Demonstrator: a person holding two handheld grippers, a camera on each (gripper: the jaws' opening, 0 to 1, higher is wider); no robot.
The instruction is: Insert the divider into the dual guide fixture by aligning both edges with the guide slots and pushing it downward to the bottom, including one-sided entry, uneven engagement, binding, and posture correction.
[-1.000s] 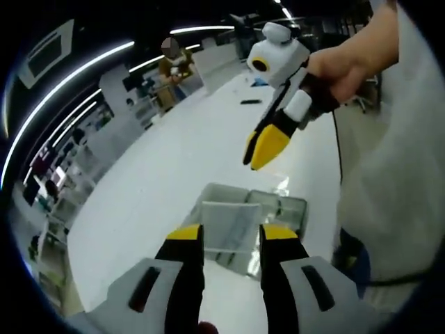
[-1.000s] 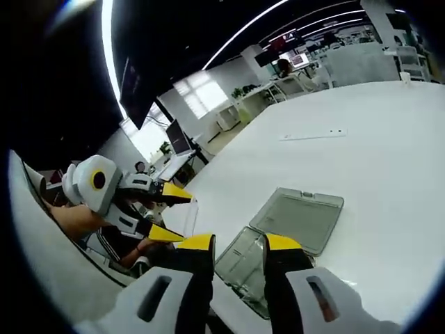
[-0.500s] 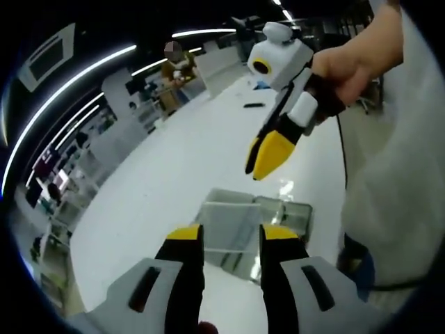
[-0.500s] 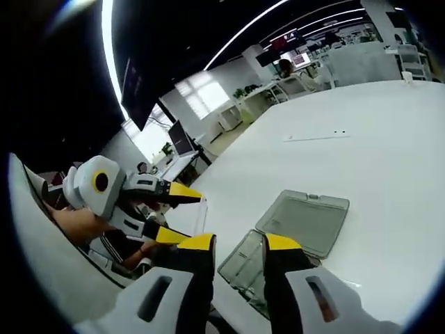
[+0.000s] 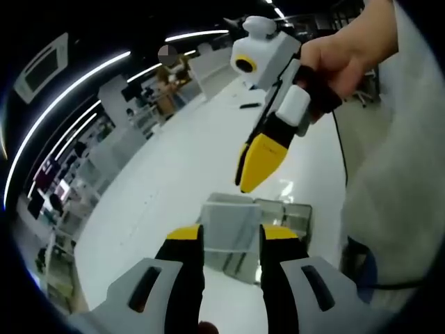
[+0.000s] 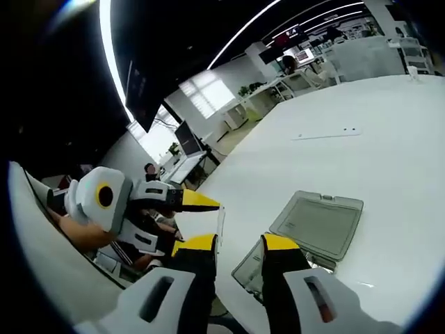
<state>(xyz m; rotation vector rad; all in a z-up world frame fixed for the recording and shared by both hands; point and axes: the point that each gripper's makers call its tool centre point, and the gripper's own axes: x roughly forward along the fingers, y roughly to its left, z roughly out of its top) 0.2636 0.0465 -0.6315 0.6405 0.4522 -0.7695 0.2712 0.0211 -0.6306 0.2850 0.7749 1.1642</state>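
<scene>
**Fingers: L pair on divider, R pair apart & empty**

Fingers (image 5: 184, 238) of the left gripper (image 5: 231, 236) sit wide apart w/ the divider (image 5: 231, 224), a clear sheet, spanning the gap. Each yellow tip is against one side edge, so it's gripped across its width. In the right gripper view the same sheet shows edge-on at the L tips, up off the bench (image 5: 160, 188), and the L gripper's white body sits in a hand (image 6: 78, 235) at the picture's left.

Right gripper (image 6: 236, 245): its fingers are also spread, w/ nothing between them, only bench and fixture beyond. In the left gripper view it comes in from upper right, held by the other hand (image 5: 334, 59), yellow tips pointing down, above the fixture and apart from it. From that angle the two tips overlap.

Fixture (image 5: 288, 217): clear box on the white bench, just behind/below the divider. Divider isn't in it; can't tell if they touch. In the right gripper view a flat clear flap (image 6: 318, 224) lies open on the bench, adjoining the box on its far side.

Misc: thin pale strip (image 6: 323, 133) on the bench further off, white sleeve (image 5: 389, 174) at right in the left gripper view. Desks, screens & seated people in the background, ceiling light lines overhead.
</scene>
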